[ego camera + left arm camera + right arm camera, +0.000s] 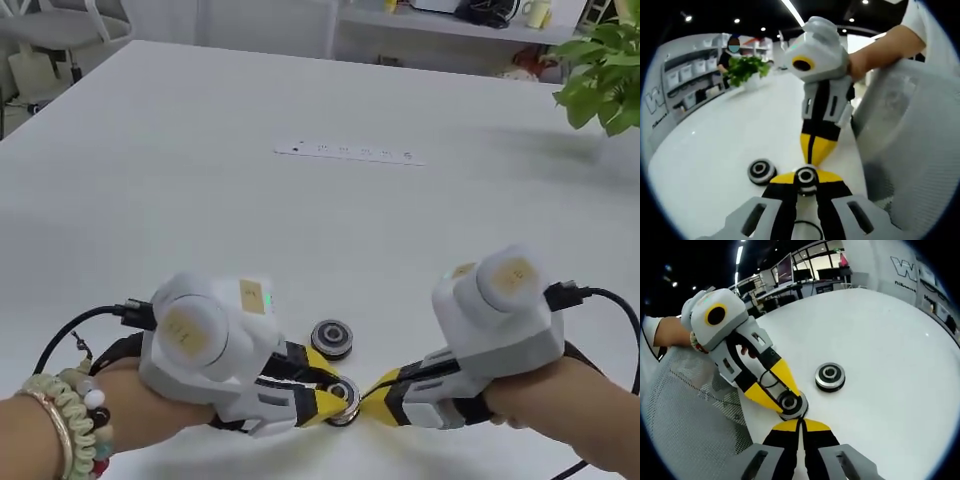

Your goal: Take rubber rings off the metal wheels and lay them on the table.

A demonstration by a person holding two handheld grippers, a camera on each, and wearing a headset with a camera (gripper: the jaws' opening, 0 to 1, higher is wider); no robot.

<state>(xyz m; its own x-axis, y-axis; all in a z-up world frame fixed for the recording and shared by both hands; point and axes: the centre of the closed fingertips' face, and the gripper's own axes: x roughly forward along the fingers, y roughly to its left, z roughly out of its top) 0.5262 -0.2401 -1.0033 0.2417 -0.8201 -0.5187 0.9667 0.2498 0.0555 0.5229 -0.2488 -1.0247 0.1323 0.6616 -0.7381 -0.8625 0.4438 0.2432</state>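
Steel-grey metal wheel (791, 404) sits clamped in the left tool (322, 398). The right tool (800, 424) has its jaws pressed together at the wheel's rim; I cannot tell whether they pinch the rubber ring (803, 409). Stripping looks to be in hand, and the next move would be peeling the ring away. A second wheel (332, 337) lies on the worktop (300, 220) just beyond both tools.

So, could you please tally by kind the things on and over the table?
Metal wheels: 2, loose wheel and held wheel
Grippers: 2, left gripper and right gripper
Power strip: 1
Potted plant: 1
Total: 6
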